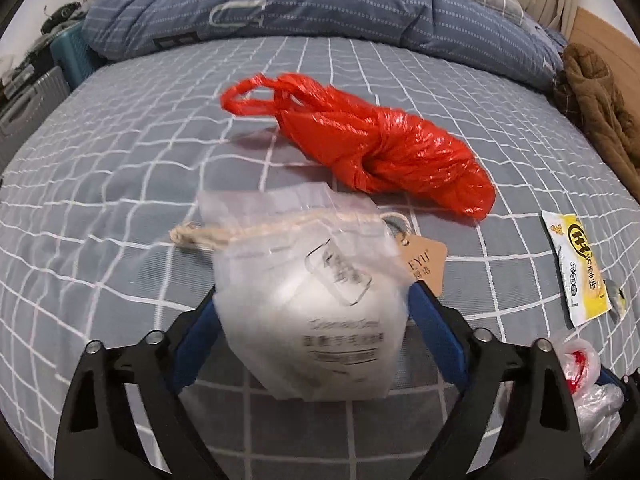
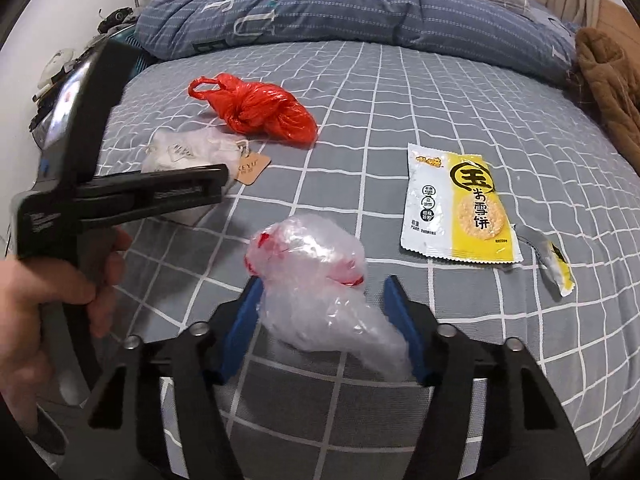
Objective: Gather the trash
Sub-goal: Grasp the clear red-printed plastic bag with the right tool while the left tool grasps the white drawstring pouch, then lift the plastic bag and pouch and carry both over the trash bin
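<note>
A white drawstring pouch point(image 1: 312, 300) with a brown tag lies on the grey checked bed between the blue pads of my left gripper point(image 1: 312, 300); the jaws stand wide around it, and contact is unclear. A crumpled clear plastic bag with red print point(image 2: 320, 284) lies between the pads of my right gripper point(image 2: 324, 284), which is open around it. A knotted red plastic bag point(image 1: 376, 148) lies beyond the pouch. A yellow and white snack wrapper point(image 2: 460, 208) lies to the right, with a torn strip point(image 2: 556, 264) beside it.
The left gripper's body and the hand holding it point(image 2: 80, 208) fill the left of the right wrist view. A folded blue duvet point(image 1: 304, 4) lies across the far bed. A brown garment point(image 2: 612, 92) lies at the right edge. Grey and teal boxes point(image 1: 44, 84) stand off the bed's left.
</note>
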Available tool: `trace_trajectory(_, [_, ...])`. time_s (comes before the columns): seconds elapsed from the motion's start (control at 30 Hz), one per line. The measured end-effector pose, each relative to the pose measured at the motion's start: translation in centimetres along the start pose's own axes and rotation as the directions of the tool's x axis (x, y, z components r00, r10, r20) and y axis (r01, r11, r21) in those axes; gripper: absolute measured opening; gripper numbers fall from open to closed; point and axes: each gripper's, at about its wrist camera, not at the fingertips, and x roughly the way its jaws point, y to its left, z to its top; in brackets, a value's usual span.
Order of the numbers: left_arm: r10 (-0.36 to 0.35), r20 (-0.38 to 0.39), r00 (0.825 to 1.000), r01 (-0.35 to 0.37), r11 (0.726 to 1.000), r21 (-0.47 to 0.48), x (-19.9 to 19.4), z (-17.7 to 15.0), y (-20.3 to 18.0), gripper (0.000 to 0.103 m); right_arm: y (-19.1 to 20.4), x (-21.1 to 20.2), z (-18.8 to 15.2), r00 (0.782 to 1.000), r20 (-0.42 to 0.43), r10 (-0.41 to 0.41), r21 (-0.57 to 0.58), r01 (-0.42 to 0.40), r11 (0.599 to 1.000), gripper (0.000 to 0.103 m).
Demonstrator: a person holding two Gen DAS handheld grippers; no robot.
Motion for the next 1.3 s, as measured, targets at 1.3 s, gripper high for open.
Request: trace_trajectory(1.3, [-0.042,0.07,0.997,0.04,0.999,0.025,-8.7,-4.5,-1.2,0.041,-1.3,-6.0,-0.3,0.992,0.123,-0.019,0.035,0.015,0.999,0.044])
